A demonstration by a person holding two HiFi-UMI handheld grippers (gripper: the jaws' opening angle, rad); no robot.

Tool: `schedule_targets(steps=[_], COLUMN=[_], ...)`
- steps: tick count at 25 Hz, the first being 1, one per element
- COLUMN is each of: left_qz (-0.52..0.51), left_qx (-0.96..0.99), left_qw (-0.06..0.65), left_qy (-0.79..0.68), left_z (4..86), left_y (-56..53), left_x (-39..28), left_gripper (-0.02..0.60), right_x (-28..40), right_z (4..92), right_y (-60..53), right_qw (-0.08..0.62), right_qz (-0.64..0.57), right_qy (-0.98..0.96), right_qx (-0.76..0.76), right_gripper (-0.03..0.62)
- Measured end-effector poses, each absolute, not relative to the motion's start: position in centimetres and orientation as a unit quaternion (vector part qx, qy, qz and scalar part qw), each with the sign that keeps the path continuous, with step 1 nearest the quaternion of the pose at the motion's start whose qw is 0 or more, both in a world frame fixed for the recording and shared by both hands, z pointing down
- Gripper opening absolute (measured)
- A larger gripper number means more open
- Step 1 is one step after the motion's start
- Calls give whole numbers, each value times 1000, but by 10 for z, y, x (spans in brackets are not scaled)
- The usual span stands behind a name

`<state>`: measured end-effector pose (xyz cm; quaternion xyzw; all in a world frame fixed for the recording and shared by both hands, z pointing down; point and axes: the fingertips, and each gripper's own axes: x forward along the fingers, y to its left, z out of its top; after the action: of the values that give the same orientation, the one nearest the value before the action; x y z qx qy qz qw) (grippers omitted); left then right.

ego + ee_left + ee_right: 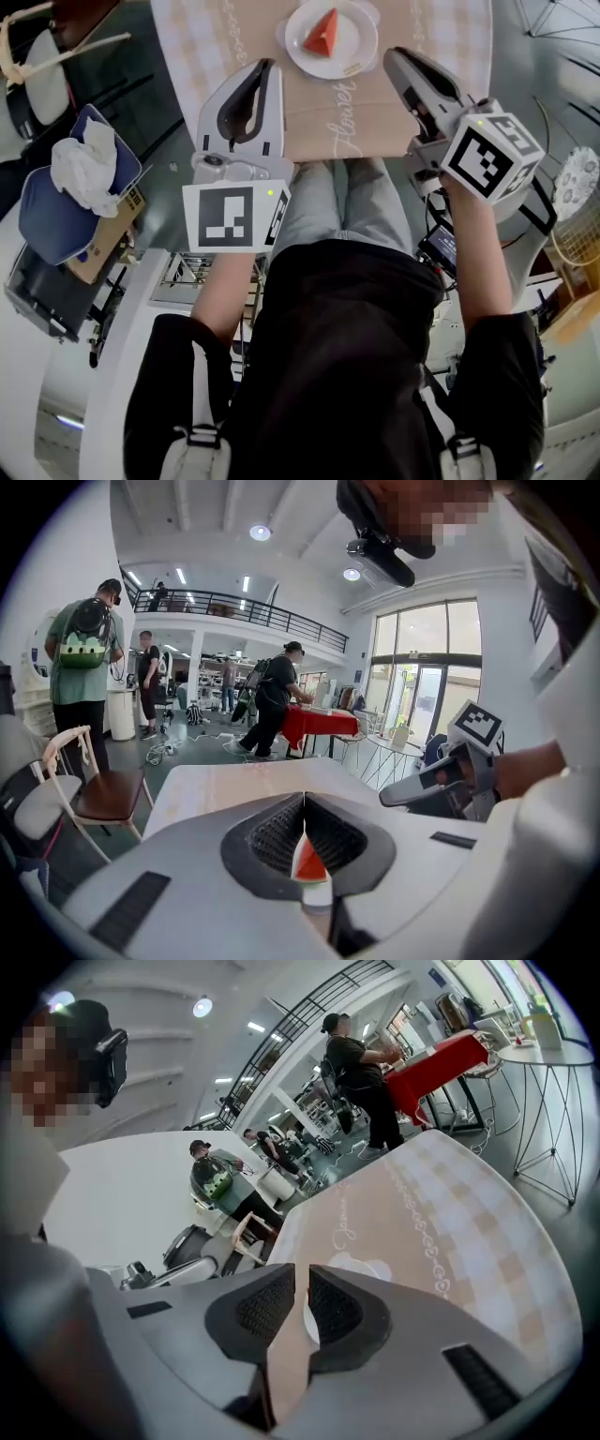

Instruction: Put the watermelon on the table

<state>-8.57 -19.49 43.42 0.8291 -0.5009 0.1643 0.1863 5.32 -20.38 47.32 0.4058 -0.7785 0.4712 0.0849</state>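
Note:
A red wedge of watermelon (323, 36) lies on a white plate (361, 42) on the round table (375, 112) with its tan cloth. Both of my grippers hang over the table's near edge, short of the plate. The left gripper (270, 64) is left of the plate, its fingertips meeting and nothing held. In the left gripper view the watermelon (307, 860) shows through the hollow behind the closed tips of the left gripper (304, 797). The right gripper (392, 54) is right of the plate. In the right gripper view the right gripper (307, 1274) keeps a narrow gap with nothing in it.
A chair with a blue cushion (42, 220) and a crumpled white cloth (84, 164) stands left of me, a cardboard box (108, 239) beside it. Wire furniture (562, 28) is at the right. Several people, a wooden chair (94, 794) and a red-covered table (319, 722) stand beyond.

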Motion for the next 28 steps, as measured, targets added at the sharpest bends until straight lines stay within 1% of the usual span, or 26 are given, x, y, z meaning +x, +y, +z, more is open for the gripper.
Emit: schedule_targets(steps=[7,10,15,28], left_qz=[146,140,139,133], left_qx=[837,838,842,831], left_qw=[153,145,110,54], left_qy=[-504,-507,-509,-538], left_z=[375,352,317,256], left_y=[-190,-185,-176,-133], left_x=[-78,-74,-67,-32], left_gripper=[14,14,14,14], right_x=[52,56,60,65], right_z=[416,394,359,306], right_y=[-195,-190,-178,-138], right_qw=[60,56,64,42], right_qz=[434,425,395,369], right_qy=[-810,-813,-827,-875], right_qx=[390,394,396,309], right_gripper=[21,20,17,15])
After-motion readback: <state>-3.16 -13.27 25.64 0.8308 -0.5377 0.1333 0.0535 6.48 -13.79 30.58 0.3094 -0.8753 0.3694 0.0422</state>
